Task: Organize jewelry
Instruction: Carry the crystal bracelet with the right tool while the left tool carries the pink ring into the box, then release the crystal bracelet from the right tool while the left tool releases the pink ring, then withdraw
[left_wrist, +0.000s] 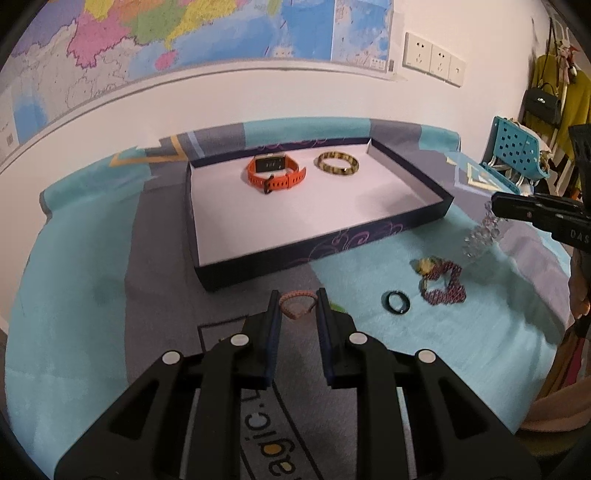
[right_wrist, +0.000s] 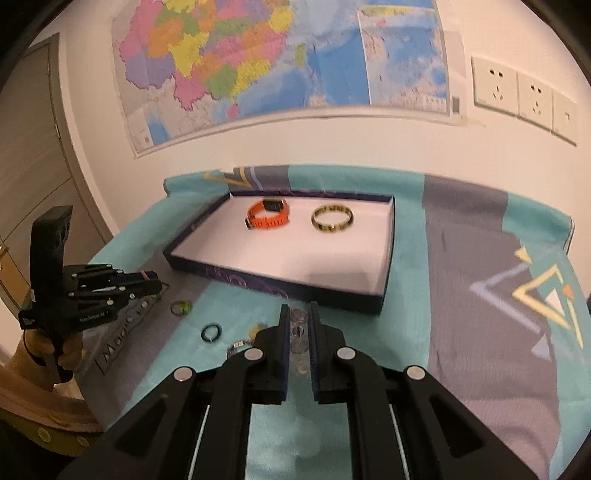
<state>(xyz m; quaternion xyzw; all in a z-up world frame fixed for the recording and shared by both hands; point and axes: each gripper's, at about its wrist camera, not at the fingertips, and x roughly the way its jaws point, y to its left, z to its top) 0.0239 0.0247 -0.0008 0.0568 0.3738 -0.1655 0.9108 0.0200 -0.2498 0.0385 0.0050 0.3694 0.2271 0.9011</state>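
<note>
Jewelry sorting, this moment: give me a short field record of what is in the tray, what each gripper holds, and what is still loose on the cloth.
tray contents: orange watch and yellow bangle, side by side near the far wall of the tray
left gripper: shut on a pink braided bracelet
right gripper: shut on a clear bead bracelet, which hangs above the cloth
loose on cloth: black ring, dark red bead bracelet, green ring
surface: teal and grey cloth

An orange watch (left_wrist: 275, 171) and a yellow-and-black banded bangle (left_wrist: 338, 163) lie in a white-lined, dark navy tray (left_wrist: 295, 243) with purple swirls; the cloth (left_wrist: 92, 332) is teal and grey.
</note>
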